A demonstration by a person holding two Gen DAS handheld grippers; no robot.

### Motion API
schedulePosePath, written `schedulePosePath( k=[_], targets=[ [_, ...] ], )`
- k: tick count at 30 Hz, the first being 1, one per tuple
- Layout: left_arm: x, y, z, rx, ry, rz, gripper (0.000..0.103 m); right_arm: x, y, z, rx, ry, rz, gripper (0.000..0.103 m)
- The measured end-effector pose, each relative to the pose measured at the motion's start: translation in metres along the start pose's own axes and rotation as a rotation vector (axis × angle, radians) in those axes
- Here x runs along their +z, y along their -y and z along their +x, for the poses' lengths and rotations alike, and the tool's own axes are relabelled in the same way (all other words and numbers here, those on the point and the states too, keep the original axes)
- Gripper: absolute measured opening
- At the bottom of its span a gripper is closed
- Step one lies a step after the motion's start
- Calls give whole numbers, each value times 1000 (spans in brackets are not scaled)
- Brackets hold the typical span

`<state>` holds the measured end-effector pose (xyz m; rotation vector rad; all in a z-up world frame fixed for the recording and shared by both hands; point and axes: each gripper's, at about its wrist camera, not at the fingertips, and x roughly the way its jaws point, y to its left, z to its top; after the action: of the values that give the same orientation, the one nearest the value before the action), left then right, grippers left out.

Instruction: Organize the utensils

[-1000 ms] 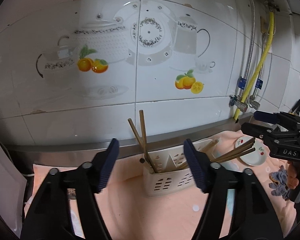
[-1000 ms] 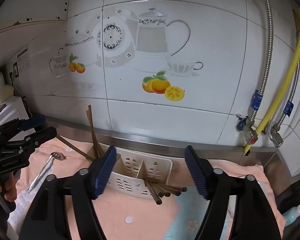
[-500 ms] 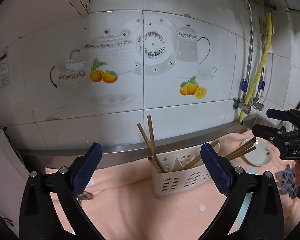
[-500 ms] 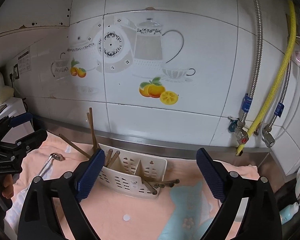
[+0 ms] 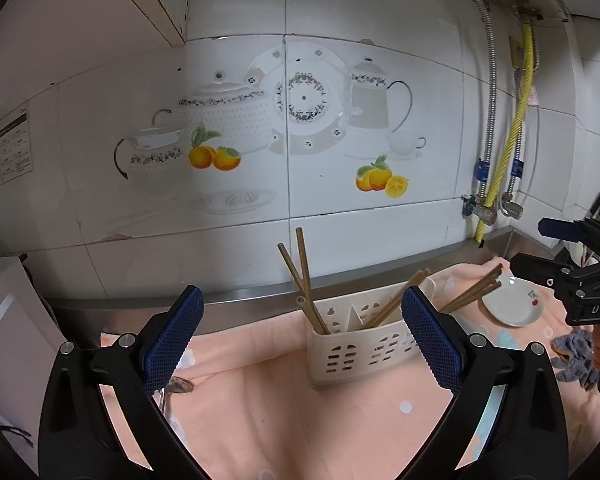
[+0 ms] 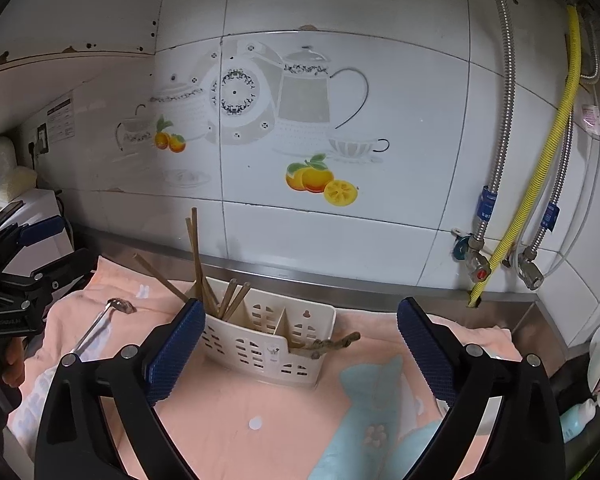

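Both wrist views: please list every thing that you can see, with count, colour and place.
Utensil caddy: one, cream, on the towel.
Chopsticks: several, brown, leaning in the caddy.
Spoon: one, metal, on the towel left of the caddy.
Towel: one, peach, covering the counter.
Small plate: one, white, right of the caddy.
Hose: one, yellow, on the wall.
Left gripper: black with blue pads, open, empty.
Right gripper: the same, jaws opening, empty.

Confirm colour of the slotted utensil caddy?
Cream-white caddy; clearest in the right wrist view.
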<state>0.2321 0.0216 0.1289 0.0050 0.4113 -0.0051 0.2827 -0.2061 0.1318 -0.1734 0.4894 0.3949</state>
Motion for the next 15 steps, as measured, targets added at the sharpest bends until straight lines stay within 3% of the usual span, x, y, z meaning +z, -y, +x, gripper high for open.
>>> schedulePosePath(
  k=[15],
  targets=[
    [-15, 3, -33, -17, 35, -8, 98, -20, -18, -27, -5, 37, -53, 95]
  ],
)
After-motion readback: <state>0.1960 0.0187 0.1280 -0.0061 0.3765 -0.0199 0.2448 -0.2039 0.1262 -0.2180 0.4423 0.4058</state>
